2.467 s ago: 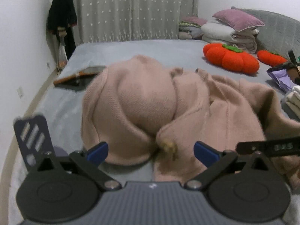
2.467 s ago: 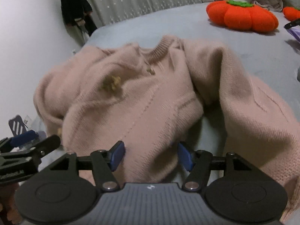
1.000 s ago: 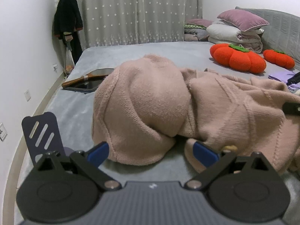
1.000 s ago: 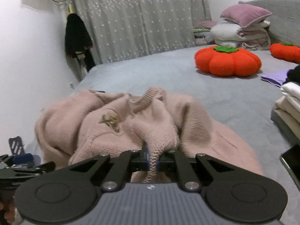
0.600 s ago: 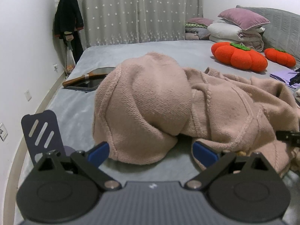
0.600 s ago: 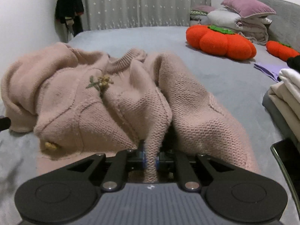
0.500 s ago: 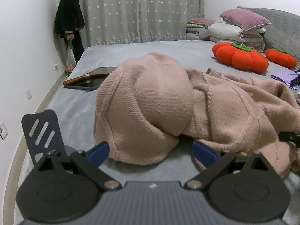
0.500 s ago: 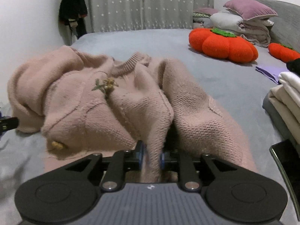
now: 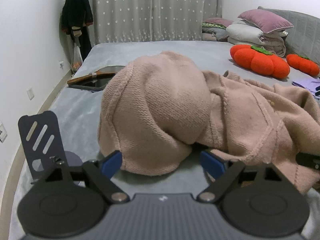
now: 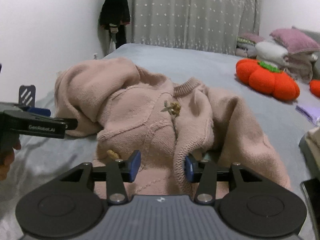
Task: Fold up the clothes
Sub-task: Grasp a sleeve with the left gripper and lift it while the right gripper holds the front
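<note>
Right gripper: fingers spread apart, a knit fold of the pink sweater lying between the blue pads against the right-hand pad, not clamped. Left gripper: fingers wide apart, gripping nothing, blue pads at either side of the sweater's bunched lower edge. The sweater lies crumpled on the grey bed, ribbed collar up, a small flower decoration on its chest. Beyond it: an orange pumpkin cushion, stacked pillows, a star-patterned curtain.
</note>
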`<state>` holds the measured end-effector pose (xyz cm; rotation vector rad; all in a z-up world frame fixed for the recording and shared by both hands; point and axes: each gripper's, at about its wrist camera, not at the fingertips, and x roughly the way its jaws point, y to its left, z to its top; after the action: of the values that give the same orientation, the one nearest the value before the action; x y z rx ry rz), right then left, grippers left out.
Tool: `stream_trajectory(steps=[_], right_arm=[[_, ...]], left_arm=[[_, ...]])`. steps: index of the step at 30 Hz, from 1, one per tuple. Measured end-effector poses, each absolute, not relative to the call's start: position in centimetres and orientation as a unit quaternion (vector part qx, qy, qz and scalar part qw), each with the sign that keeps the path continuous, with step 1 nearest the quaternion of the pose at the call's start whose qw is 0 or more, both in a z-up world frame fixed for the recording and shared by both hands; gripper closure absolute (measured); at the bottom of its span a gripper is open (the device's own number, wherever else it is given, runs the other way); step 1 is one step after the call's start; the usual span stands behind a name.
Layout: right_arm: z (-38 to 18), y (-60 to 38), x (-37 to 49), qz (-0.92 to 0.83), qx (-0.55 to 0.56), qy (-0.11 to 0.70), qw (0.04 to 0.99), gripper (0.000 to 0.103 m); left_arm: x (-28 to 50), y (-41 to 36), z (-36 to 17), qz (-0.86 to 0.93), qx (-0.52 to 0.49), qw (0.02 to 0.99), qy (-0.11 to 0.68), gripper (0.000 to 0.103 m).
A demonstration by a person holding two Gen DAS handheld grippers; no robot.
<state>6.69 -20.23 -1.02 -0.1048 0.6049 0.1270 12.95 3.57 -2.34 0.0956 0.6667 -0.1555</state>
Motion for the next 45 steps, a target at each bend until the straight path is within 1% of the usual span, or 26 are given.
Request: stream_trajectory(steps=[3, 5, 9, 14, 15, 16, 17, 18, 20, 21, 23, 26, 31, 35, 40, 45], right_arm=[[-0.6, -20.0, 6.6, 0.059, -0.06, 0.285, 0.955, 0.057], [-0.5, -20.1, 6.7, 0.062, -0.058, 0.279, 0.956, 0.057], [-0.4, -20.3, 7.1, 0.064, -0.05, 0.273, 0.959, 0.057], [-0.4, -20.6, 7.9, 0.066, -0.04, 0.269, 0.96, 0.057], [-0.5, -20.6, 8.1, 0.067, -0.039, 0.269, 0.96, 0.056], [-0.6, -20.6, 8.4, 0.066, -0.039, 0.269, 0.96, 0.056], [-0.8, -20.6, 8.5, 0.066, -0.039, 0.27, 0.96, 0.056], [-0.9, -20.6, 8.6, 0.066, -0.039, 0.27, 0.96, 0.056], [-1.1, -20.6, 8.9, 0.065, -0.04, 0.268, 0.96, 0.056], [-1.2, -20.6, 9.1, 0.064, -0.041, 0.267, 0.961, 0.056], [-1.3, -20.7, 9.5, 0.063, -0.039, 0.265, 0.961, 0.056], [-1.3, -21.2, 10.2, 0.063, -0.026, 0.262, 0.963, 0.056], [-0.8, -22.5, 11.4, 0.062, 0.019, 0.258, 0.964, 0.056], [-0.4, -23.6, 12.3, 0.065, 0.058, 0.257, 0.963, 0.056], [0.0, -23.9, 13.2, 0.064, 0.074, 0.254, 0.962, 0.056], [-0.2, -23.5, 13.4, 0.057, 0.059, 0.252, 0.964, 0.056]], left_arm=[[13.2, 3.7, -2.2, -0.064, 0.055, 0.944, 0.318, 0.012], [13.3, 3.7, -1.9, -0.053, 0.067, 0.948, 0.306, 0.007], [14.1, 4.1, -0.8, -0.048, 0.064, 0.956, 0.281, 0.004], [17.3, 4.2, -1.7, -0.061, 0.037, 0.953, 0.295, 0.004], [18.1, 4.2, -2.0, -0.064, 0.031, 0.951, 0.3, 0.005], [18.8, 4.2, -2.3, -0.067, 0.025, 0.95, 0.304, 0.013], [19.0, 3.9, -2.1, -0.07, 0.027, 0.951, 0.3, 0.025], [19.2, 3.6, -1.8, -0.073, 0.031, 0.952, 0.295, 0.032], [19.6, 3.0, -1.2, -0.08, 0.039, 0.955, 0.283, 0.062], [19.7, 2.7, -1.0, -0.083, 0.043, 0.956, 0.277, 0.069], [20.0, 2.1, 0.4, -0.085, 0.067, 0.959, 0.262, 0.078], [20.9, 1.7, 2.9, -0.077, 0.084, 0.964, 0.241, 0.083], [23.9, 2.2, 7.4, -0.036, 0.115, 0.972, 0.202, 0.084], [27.6, 2.9, 9.4, 0.006, 0.143, 0.971, 0.189, 0.085], [32.9, 4.2, 9.7, 0.062, 0.151, 0.968, 0.19, 0.085], [37.1, 4.6, 6.9, 0.109, 0.153, 0.956, 0.225, 0.085]])
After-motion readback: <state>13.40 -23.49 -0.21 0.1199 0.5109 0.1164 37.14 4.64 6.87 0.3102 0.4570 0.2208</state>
